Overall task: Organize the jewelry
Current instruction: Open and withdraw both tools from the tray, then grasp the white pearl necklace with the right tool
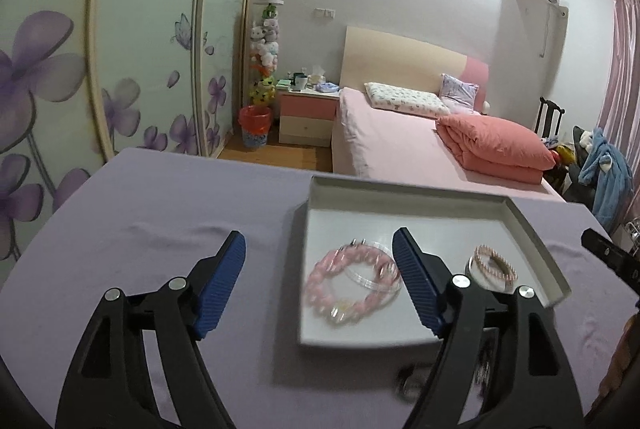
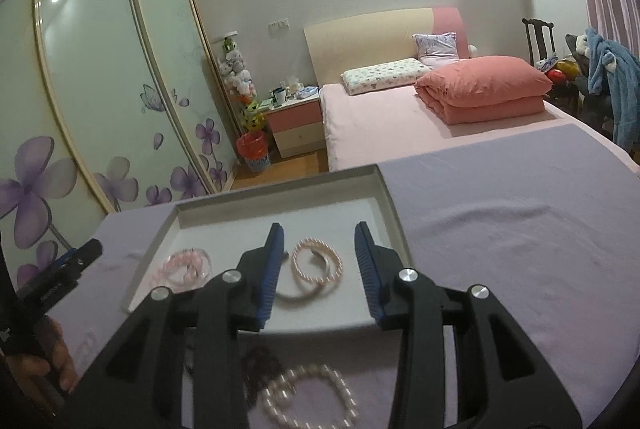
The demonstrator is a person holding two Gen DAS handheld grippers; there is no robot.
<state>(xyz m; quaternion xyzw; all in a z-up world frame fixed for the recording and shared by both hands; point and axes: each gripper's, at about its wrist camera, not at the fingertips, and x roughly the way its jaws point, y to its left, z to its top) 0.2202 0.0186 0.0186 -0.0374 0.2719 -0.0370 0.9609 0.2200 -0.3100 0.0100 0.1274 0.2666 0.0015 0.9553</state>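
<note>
A shallow white tray [image 1: 440, 203] [image 2: 276, 183] sits on a purple cloth. On its left side lie a pink bead bracelet [image 1: 346, 287] [image 2: 186, 265] and a clear bangle [image 1: 378, 271]. On its right side a small pink pearl bracelet [image 1: 496, 265] [image 2: 318, 261] rests over a pale bangle [image 2: 296, 295]. A white pearl bracelet [image 2: 308, 397] and a dark bracelet [image 2: 260, 361] lie on the cloth in front of the tray. My left gripper [image 1: 319, 234] stands wide open over the tray's left edge, holding nothing. My right gripper [image 2: 319, 226] is open above the small pearl bracelet, pads apart from it.
The purple cloth [image 2: 500, 229] covers the table and spreads wide to the right of the tray. A pink bed [image 1: 400, 137] with a folded quilt stands beyond the far edge. A flowered sliding wardrobe [image 1: 120, 69] runs along the left. A hand [image 2: 36, 369] shows at lower left.
</note>
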